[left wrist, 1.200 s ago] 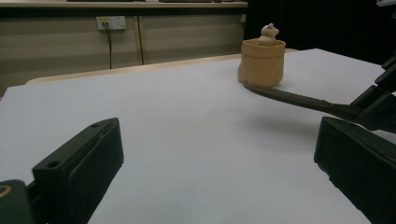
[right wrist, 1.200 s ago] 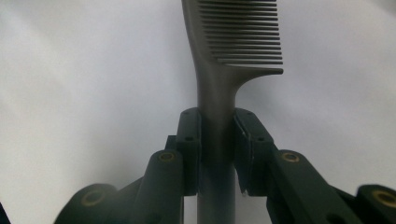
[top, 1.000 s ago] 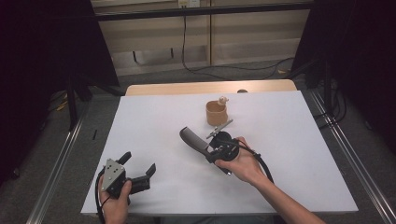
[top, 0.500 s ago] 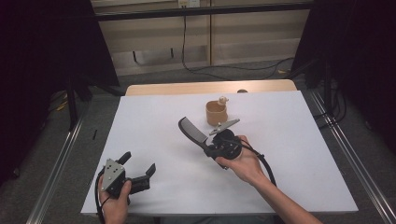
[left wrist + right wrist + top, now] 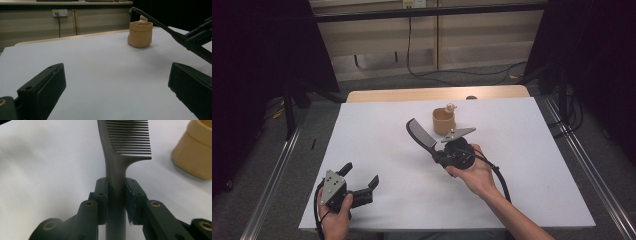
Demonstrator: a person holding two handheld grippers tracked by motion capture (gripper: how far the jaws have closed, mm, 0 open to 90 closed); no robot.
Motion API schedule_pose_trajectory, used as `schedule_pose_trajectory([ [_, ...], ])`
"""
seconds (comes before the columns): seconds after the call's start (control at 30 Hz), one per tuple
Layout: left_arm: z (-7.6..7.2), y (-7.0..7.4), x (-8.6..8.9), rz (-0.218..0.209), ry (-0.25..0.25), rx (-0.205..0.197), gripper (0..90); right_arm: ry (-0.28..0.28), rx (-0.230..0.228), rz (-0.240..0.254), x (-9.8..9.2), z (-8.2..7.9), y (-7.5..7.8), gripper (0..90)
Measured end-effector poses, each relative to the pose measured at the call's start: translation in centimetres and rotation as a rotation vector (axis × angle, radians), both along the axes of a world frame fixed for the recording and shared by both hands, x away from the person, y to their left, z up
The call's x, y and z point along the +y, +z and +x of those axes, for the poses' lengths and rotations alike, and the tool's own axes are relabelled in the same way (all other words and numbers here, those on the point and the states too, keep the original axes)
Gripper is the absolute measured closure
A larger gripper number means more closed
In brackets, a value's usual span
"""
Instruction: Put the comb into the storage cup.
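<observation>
Black comb [image 5: 117, 170] in raised right tool [image 5: 116, 202]

My right gripper [image 5: 438, 153]: fingers clamped on the comb's handle, above the table's middle.
Comb [image 5: 421, 134]: dark, toothed end pointing to 11 o'clock, off the table.
Pouch [image 5: 443, 121]: tan, upright, just beside the comb at its 2 o'clock.
My left gripper [image 5: 360, 182]: fingers spread, holding nothing, at 7 o'clock near the table's [image 5: 537, 150] front edge.
</observation>
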State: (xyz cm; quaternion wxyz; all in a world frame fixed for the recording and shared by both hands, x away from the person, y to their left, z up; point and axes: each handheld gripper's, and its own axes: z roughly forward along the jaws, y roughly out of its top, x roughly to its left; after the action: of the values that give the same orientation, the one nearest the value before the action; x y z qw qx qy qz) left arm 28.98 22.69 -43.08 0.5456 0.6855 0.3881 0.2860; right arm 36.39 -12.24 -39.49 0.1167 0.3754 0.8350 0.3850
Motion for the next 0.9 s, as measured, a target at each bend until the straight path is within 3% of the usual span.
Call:
schedule_pose_trajectory([
  [0.1, 0.0, 0.0, 0.0, 0.001, 0.002, -0.001, 1.6, -0.013, -0.017, 0.009, -0.3, 0.1, 0.0, 72.9],
  [0.17, 0.0, 0.0, 0.0, 0.002, 0.000, 0.000, 1.6, -0.004, -0.052, 0.014, -0.4, 0.0, 0.0, 72.8],
  [0.23, 0.0, 0.0, 0.0, 0.000, -0.001, 0.000, 1.6, -0.004, -0.049, 0.057, -0.7, 0.1, 0.0, 72.8],
  [0.4, 0.0, 0.0, 0.0, 0.008, -0.004, 0.002, 1.6, -0.016, -0.071, 0.058, -1.0, 0.1, 0.1, 72.8],
  [0.67, 0.0, 0.0, 0.0, 0.008, -0.004, 0.001, 1.6, -0.023, -0.118, 0.174, -1.2, 0.0, 0.4, 72.7],
  [0.9, 0.0, 0.0, 0.0, 0.007, -0.003, 0.001, 1.6, -0.016, -0.164, 0.207, -1.2, 0.1, 0.6, 72.8],
])
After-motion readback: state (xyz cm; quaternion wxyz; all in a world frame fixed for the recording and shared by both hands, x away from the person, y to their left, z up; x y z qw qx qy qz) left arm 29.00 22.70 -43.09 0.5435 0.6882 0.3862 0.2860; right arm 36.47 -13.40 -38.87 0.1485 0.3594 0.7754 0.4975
